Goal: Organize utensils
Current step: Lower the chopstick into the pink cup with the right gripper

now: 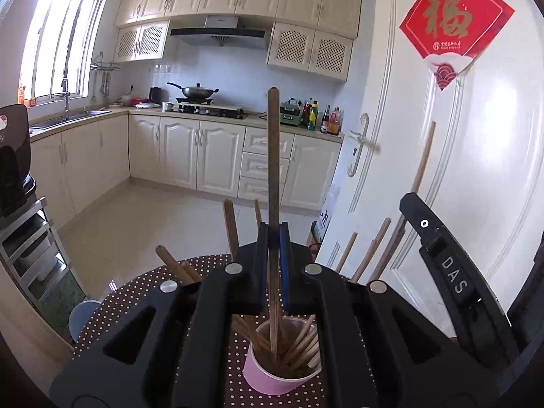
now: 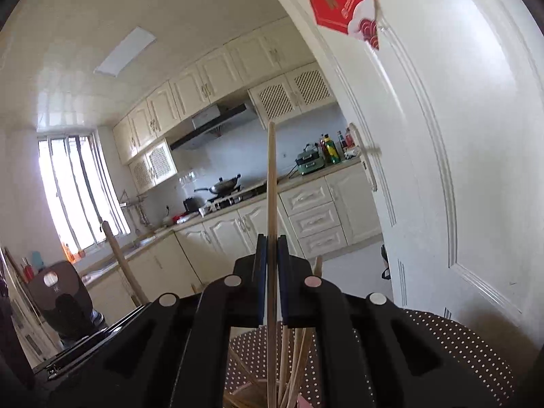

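Where clamped, dark chopstick (image 1: 273, 156) stands upright.

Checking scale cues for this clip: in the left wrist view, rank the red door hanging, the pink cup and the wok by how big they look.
1. Red door hanging, largest.
2. Pink cup, smaller, though partly hidden and close to the camera, which inflates it.
3. Wok, smallest, but it sits far off on the stove, so its true size is unsure.
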Available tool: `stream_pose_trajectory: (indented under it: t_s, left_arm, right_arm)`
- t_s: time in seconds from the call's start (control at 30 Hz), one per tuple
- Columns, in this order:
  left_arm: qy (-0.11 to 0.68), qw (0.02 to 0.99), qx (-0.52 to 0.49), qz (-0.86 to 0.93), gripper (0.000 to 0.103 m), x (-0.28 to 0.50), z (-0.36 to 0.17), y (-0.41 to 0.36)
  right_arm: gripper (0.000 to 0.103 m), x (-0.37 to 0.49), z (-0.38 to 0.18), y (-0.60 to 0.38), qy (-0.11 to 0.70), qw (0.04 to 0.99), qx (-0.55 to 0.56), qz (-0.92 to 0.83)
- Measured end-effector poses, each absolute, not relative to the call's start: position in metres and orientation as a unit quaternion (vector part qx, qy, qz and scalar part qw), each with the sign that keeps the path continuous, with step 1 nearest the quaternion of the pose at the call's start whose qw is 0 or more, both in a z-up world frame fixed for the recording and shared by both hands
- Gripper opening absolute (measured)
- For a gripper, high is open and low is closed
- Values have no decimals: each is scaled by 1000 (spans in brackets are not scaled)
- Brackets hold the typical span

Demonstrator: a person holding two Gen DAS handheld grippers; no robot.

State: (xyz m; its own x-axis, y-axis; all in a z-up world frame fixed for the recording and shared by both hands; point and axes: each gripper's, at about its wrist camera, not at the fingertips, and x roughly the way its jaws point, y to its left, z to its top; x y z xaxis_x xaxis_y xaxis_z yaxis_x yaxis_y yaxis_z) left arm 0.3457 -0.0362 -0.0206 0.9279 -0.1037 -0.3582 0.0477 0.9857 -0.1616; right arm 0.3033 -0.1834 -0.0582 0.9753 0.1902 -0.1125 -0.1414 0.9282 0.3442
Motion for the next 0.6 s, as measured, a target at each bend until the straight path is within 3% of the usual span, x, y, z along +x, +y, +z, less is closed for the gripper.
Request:
stream_pose_trajectory:
  t_s: [0.6]
  left_arm:
    - [229,970,-64,-50,7,363,-59,-36]
  right_arm:
    - [5,321,-84,-181,139,976,141,85]
